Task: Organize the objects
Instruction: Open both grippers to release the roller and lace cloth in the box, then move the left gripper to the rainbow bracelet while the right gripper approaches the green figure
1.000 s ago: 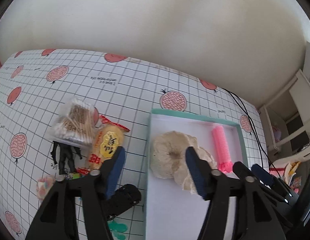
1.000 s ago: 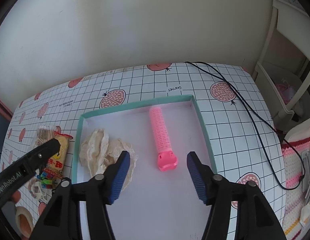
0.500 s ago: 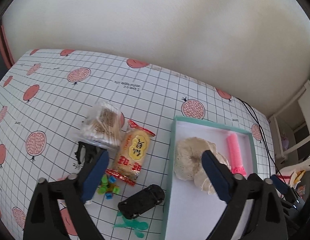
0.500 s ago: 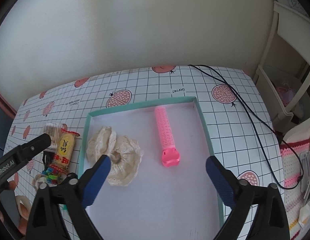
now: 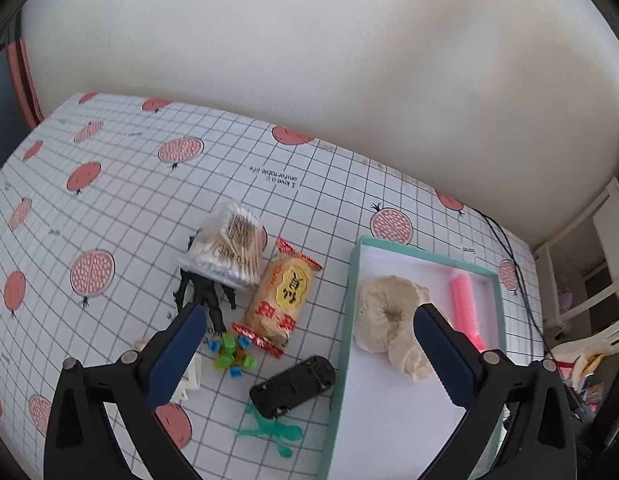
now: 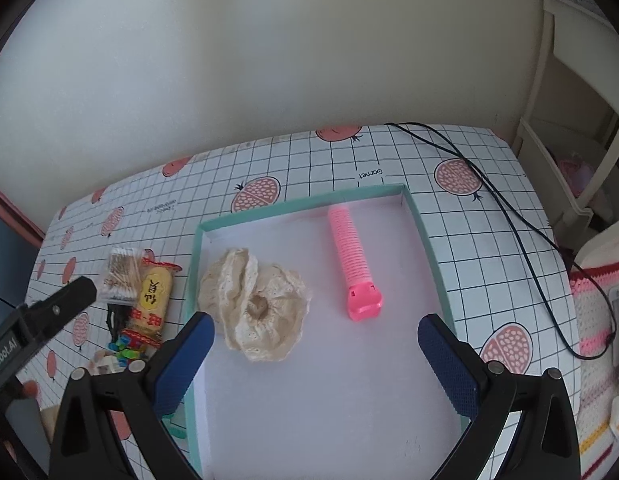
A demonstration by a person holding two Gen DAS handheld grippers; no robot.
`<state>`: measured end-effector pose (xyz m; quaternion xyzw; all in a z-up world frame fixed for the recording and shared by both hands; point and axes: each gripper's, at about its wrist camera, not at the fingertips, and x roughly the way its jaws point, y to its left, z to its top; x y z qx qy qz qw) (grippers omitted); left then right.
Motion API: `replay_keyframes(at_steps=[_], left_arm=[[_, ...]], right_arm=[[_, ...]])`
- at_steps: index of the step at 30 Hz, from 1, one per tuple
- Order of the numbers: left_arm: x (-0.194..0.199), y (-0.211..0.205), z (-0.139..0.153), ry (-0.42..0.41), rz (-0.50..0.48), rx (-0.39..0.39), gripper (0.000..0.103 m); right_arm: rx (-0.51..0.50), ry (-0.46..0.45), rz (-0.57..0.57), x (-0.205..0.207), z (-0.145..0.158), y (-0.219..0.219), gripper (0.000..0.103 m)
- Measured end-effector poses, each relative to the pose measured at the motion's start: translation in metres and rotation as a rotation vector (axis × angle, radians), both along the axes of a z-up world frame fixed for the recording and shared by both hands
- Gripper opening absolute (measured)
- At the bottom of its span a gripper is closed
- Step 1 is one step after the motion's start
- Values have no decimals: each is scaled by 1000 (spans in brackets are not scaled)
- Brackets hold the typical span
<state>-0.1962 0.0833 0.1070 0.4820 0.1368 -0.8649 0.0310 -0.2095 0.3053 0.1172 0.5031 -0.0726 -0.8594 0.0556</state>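
Note:
A teal-rimmed white tray (image 5: 341, 344) (image 6: 429, 248) holds a cream lace scrunchie (image 5: 389, 320) (image 6: 257, 308) and a pink hair roller (image 5: 465, 304) (image 6: 353, 256). Left of the tray lie a snack packet (image 5: 281, 300) (image 6: 151, 300), a pack of cotton swabs (image 5: 225, 248) (image 6: 119, 276), a black figurine (image 5: 205, 296), small colourful blocks (image 5: 229, 354), a black toy car (image 5: 293, 386) and a green plastic figure (image 5: 275, 434). My left gripper (image 5: 309, 348) hangs open above the loose items and the tray's left edge. My right gripper (image 6: 313, 356) is open over the tray, holding nothing.
The table wears a grid cloth with pomegranate prints (image 5: 181, 150). A black cable (image 6: 501, 208) runs across the right side. A white shelf unit (image 6: 577, 128) stands beyond the table's right edge, and a wall closes the far side. A white lumpy item (image 5: 191, 376) lies under the left finger.
Both grippers opened wide and pulled back and up. The left view now takes in more of the loose items; the scrunchie lies free in the tray.

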Motion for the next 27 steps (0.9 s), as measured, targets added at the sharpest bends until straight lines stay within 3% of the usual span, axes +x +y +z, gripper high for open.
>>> replay_keyframes(at_steps=[7, 13, 19, 27], left_arm=[[16, -19, 19, 24, 35, 38, 103], [29, -60, 26, 11, 98, 56, 103], [46, -100, 16, -45, 147, 63, 103], [57, -119, -10, -146, 158, 55, 103]], right_arm=[[0, 38, -3, 10, 22, -7, 103], [4, 42, 103, 20, 29, -41, 103], [-34, 9, 211, 28, 24, -74, 103], [-8, -43, 348, 44, 3, -122, 101]])
